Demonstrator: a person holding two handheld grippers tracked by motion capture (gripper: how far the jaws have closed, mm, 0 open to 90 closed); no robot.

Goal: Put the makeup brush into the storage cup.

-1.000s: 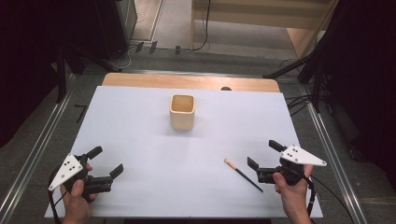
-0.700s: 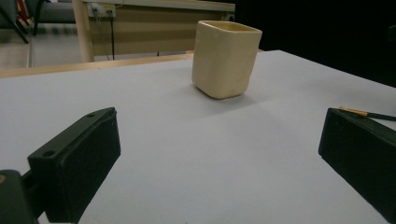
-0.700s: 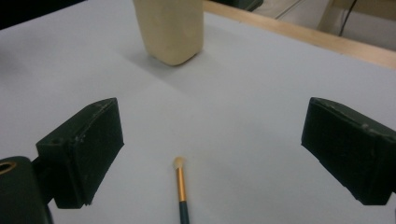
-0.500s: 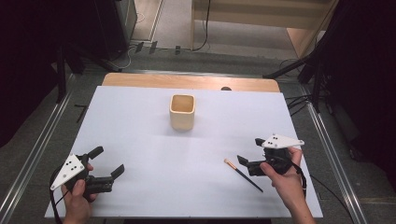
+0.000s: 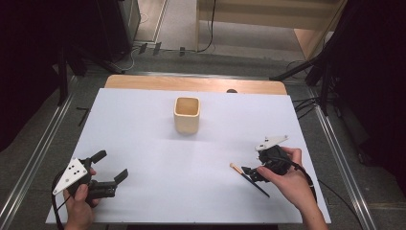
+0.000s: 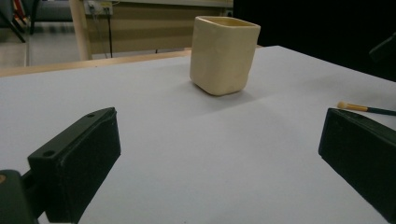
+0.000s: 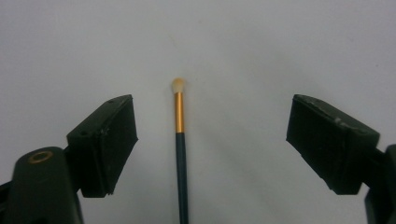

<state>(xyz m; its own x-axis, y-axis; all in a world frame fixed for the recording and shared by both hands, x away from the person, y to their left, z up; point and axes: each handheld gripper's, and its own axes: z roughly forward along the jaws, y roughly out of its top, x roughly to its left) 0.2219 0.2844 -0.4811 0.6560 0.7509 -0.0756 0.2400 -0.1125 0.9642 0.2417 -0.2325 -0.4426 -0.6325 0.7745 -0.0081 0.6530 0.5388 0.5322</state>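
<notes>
White worktop (image 5: 143,124) | right claw (image 7: 210,140) straddled brush (image 7: 180,154), jaws apart and just closing, lined up for pickup | left claw (image 6: 210,154) gaped idle

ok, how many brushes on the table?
1. A single makeup brush lies flat on the white table at the near right, between the open fingers of the right gripper, untouched. The cream cup's inside is partly hidden.
</notes>
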